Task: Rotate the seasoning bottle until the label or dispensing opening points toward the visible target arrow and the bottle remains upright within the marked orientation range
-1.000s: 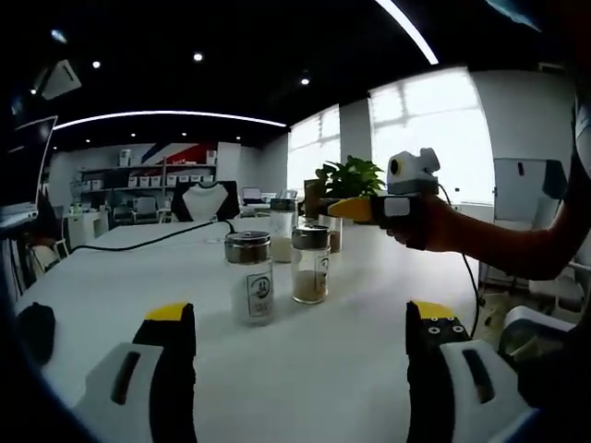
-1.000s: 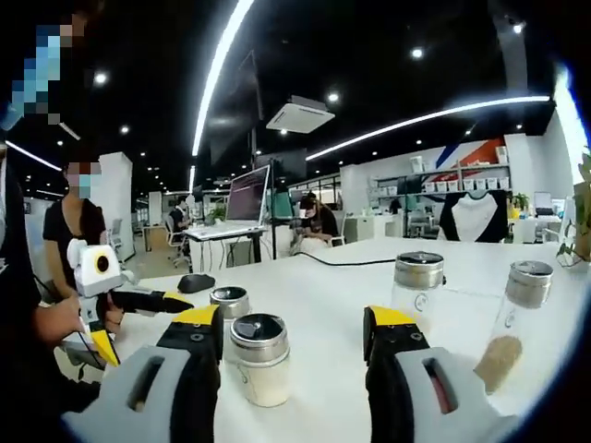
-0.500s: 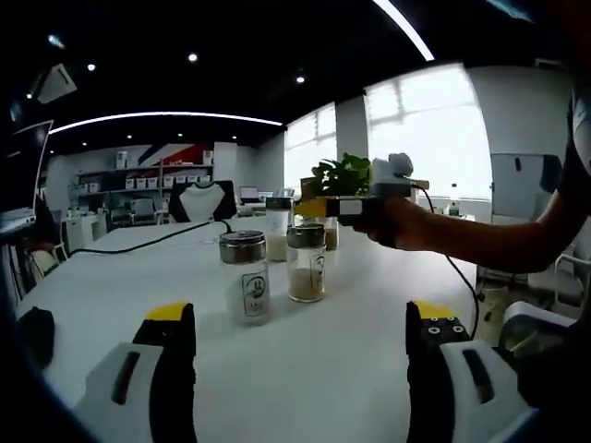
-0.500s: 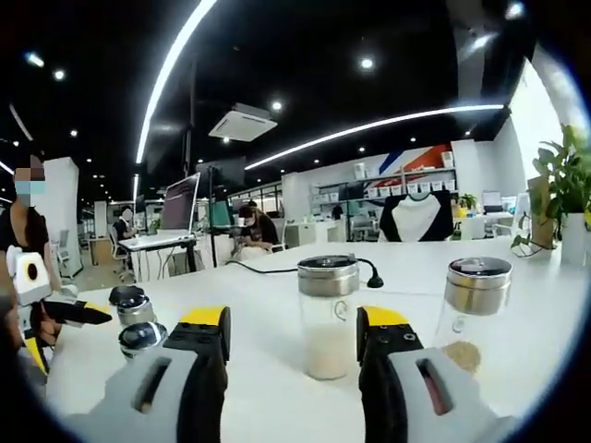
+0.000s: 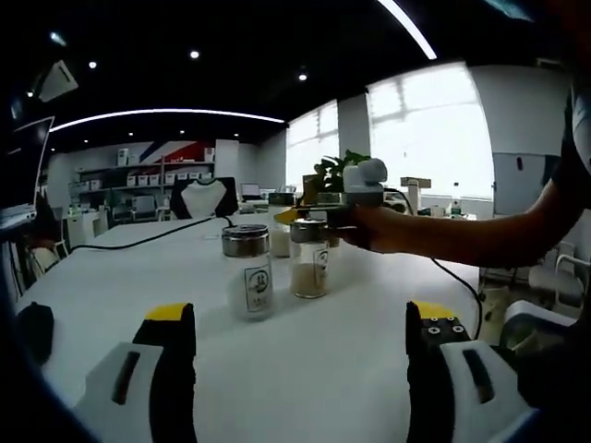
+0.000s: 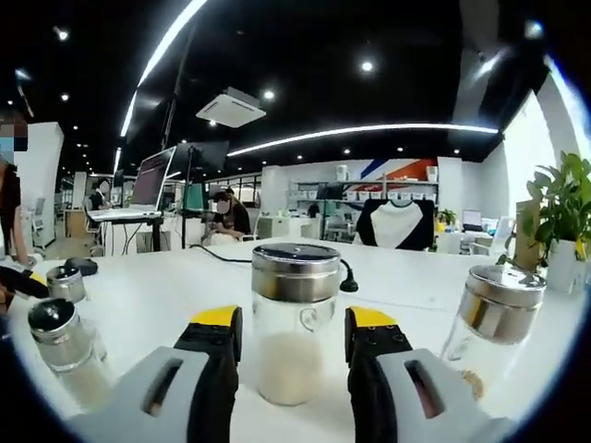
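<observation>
While the right tongs (image 6: 290,325) stand apart around the seasoning bottle (image 6: 295,318), a lopsided squeeze could tip it toward the neighbouring jar (image 6: 491,314) at three o'clock; the left tongs (image 5: 300,318) wait apart.

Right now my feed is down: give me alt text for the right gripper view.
The right gripper has its yellow-tipped jaws open on either side of a seasoning bottle with a metal cap and pale contents, upright on the white table. Another capped bottle stands at right, two more bottles at left, and a potted plant at far right.

Four seasoning bottles stand on the counter (image 6: 166,295): one centre (image 6: 295,321), one right (image 6: 491,318), two left (image 6: 65,351) (image 6: 66,284).
</observation>
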Demonstrator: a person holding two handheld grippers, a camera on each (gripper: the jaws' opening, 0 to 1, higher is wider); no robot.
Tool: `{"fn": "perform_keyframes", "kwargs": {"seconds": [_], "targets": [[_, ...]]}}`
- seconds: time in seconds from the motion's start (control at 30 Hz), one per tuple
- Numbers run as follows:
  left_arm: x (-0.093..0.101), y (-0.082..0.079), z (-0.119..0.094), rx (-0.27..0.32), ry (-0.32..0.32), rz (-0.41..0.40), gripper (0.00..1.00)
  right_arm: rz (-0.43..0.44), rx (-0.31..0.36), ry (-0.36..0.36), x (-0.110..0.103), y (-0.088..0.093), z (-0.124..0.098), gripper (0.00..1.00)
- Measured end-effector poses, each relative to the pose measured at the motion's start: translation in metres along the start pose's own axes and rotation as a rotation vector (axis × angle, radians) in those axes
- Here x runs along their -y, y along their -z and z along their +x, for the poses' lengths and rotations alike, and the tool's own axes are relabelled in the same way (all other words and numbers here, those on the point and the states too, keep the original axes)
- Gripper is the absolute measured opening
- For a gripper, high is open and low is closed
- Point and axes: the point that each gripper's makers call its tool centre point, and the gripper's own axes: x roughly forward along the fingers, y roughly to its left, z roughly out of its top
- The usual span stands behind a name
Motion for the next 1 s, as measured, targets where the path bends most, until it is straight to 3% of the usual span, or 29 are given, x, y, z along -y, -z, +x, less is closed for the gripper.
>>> {"fn": "perform_keyframes", "kwargs": {"seconds": [0.1, 0.2, 0.57, 0.77, 1.0], "targets": [[0.001, 0.002, 0.001, -0.006, 0.007, 0.001, 1.0, -0.028, 0.005, -0.003, -0.003, -0.001, 0.005, 0.42], [0.002, 0.004, 0.002, -0.014, 0.01, 0.013, 1.0, -0.11, -0.022, 0.027, 0.0, 0.003, 0.01, 0.41], [0.009, 0.002, 0.004, -0.007, 0.023, 0.015, 1.0, -0.05, -0.018, 0.039, 0.0, 0.0, 0.017, 0.39], [0.007, -0.001, 0.002, 0.004, 0.018, 0.01, 1.0, -0.031, -0.014, 0.007, -0.001, 0.0, 0.014, 0.38], [0.006, -0.003, 0.002, 0.017, 0.016, -0.006, 1.0, -0.021, -0.01, -0.041, -0.009, -0.003, -0.006, 0.37]]}}
